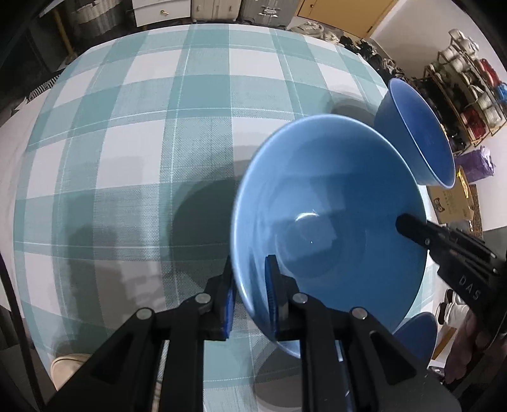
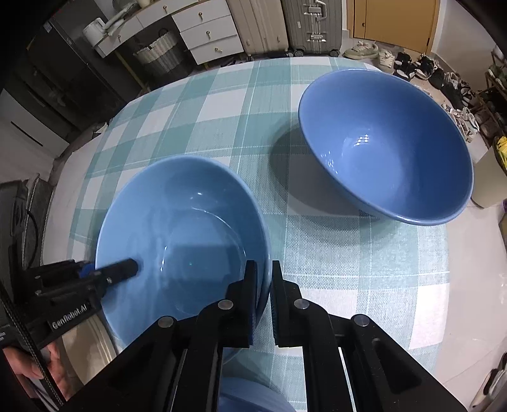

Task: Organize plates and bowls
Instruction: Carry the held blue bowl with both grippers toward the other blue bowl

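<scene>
My left claw (image 1: 252,294) is clamped narrow on the near rim of a blue bowl (image 1: 329,228), one pad outside the wall and one inside. My right claw (image 2: 263,298) grips the opposite rim of that same bowl (image 2: 183,241) just as tightly, its jaws nearly closed with only the thin wall between them. In the left wrist view the right claw (image 1: 412,229) comes in from the right edge, its fingertip lying on the bowl's inner wall; in the right wrist view the left claw (image 2: 126,267) reaches in from the left the same way. The bowl is empty and glossy. Whether it sits on the table or hangs just above it, I cannot tell.

Below the held bowl, at the lower edge of the left view, the rim of another blue dish (image 1: 418,332) peeks out.

Farther off, a second blue bowl (image 2: 386,145) stands on the checked teal-and-white tablecloth (image 2: 221,126), well apart from mine and also empty.

Beyond the table, suitcases (image 2: 310,25) stand against the far side of the room.
</scene>
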